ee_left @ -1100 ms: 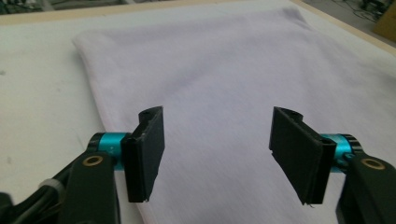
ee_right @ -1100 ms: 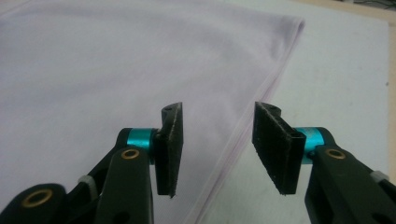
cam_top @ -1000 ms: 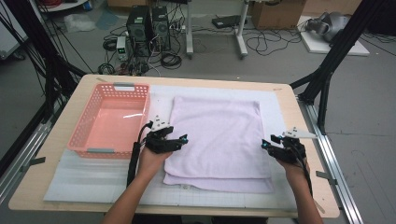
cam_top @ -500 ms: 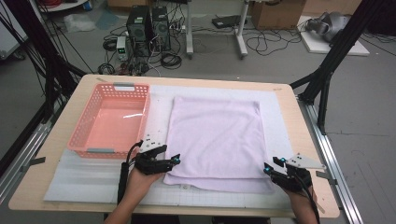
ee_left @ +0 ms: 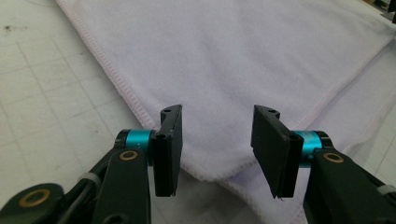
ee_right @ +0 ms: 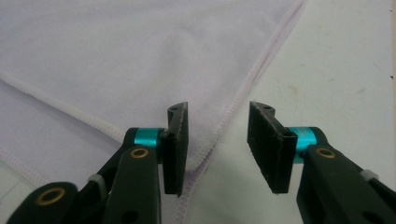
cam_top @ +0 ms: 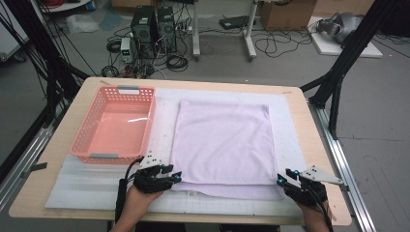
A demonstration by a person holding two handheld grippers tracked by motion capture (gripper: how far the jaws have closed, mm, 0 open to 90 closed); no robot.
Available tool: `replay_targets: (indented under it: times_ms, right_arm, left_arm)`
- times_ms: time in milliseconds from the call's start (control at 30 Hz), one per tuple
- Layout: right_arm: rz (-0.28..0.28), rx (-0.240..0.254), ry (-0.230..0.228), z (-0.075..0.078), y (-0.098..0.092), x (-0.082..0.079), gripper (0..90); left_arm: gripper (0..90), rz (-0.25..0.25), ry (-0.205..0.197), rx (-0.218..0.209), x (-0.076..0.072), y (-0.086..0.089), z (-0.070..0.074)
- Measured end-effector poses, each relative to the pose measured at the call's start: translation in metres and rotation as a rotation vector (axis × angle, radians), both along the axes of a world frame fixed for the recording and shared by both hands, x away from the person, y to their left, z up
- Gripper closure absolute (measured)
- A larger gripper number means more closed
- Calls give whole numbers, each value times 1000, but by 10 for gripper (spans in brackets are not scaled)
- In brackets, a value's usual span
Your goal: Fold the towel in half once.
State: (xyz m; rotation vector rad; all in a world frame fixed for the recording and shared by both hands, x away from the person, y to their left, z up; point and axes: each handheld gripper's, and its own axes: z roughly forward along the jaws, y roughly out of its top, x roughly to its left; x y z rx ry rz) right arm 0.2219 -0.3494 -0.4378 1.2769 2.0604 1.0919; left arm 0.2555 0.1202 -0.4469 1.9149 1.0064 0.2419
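Observation:
A lilac towel (cam_top: 222, 142) lies folded flat on the white gridded mat (cam_top: 96, 186). My left gripper (cam_top: 175, 178) sits at the towel's near left corner. In the left gripper view that gripper (ee_left: 217, 116) is open, its jaws have just been closing, and the corner of the towel (ee_left: 233, 51) lies between and below them, unpinched. My right gripper (cam_top: 282, 180) is at the near right corner. In the right gripper view the gripper (ee_right: 219, 112) is also open and has just been closing, with the hemmed corner of the towel (ee_right: 116, 56) beside its left jaw.
An empty pink basket (cam_top: 83, 137) stands on the table's left side, just beyond my left hand. The wooden table's near edge (cam_top: 63, 217) runs close under both hands. Black frame legs, computers and cables stand on the floor beyond.
Both hands have drawn back along the towel's sides to its near corners, and both pairs of jaws stand narrower than before.

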Motion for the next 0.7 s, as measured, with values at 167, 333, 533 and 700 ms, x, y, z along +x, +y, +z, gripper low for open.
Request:
replay_targets:
  times_ms: [167,333,533,700]
  right_arm:
    - [47,2,52,-7,5,4,634]
    - [73,-25,84,-10,8,5,842]
    - [82,-16,82,-7,7,4,865]
    - [88,3,52,-1,5,0,870]
  left_arm:
    - [640,10,9,28,-4,2,-2]
    - [855,10,-2,33,-5,7,-3]
    - [896,7,-29,-2,-7,9,1]
    - [896,1,-56,-36,-10,12,6]
